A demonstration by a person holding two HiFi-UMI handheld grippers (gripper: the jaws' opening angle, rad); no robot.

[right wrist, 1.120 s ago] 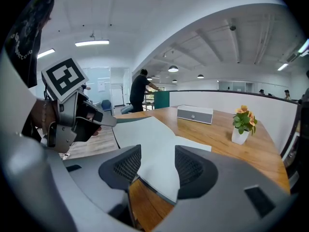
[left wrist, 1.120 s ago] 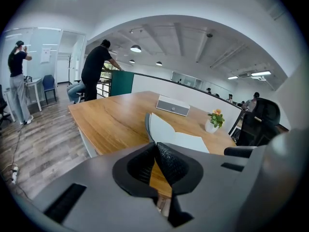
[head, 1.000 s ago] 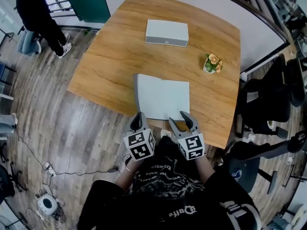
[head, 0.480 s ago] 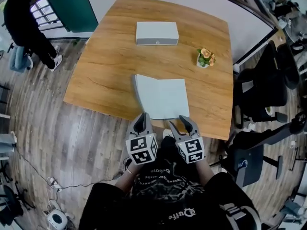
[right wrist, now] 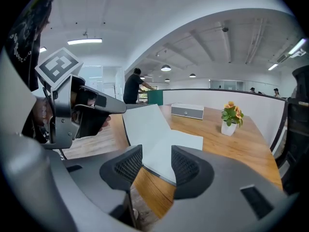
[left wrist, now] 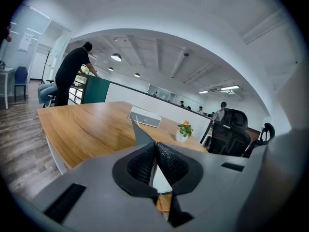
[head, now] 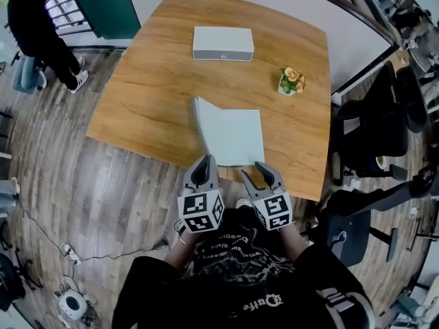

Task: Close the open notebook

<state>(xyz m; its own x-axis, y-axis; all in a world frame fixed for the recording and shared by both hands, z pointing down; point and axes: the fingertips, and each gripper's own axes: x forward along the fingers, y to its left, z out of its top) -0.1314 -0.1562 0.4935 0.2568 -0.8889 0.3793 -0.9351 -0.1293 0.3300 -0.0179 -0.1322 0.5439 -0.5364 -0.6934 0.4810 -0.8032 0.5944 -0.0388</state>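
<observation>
The notebook point(head: 236, 137) lies open on the wooden table point(head: 151, 94) near its front edge, white pages up. Its left grey cover point(head: 199, 120) stands lifted and tilted. My left gripper point(head: 204, 162) is shut on that cover's near edge; in the left gripper view the thin cover point(left wrist: 141, 133) rises from between the closed pads of the left gripper point(left wrist: 155, 144). My right gripper point(head: 254, 171) hangs open at the notebook's near right edge. In the right gripper view the raised cover point(right wrist: 147, 122) and the flat page point(right wrist: 186, 141) lie beyond the right gripper point(right wrist: 157, 151), untouched by its pads.
A white box point(head: 223, 44) sits at the table's far side and a small flower pot point(head: 291, 81) at the right. Black office chairs point(head: 377, 129) stand to the right of the table. A person point(head: 41, 33) stands at the far left.
The left gripper has risen and moved toward the table with the cover in it, so the cover stands steeper. The right gripper has stayed in place.
</observation>
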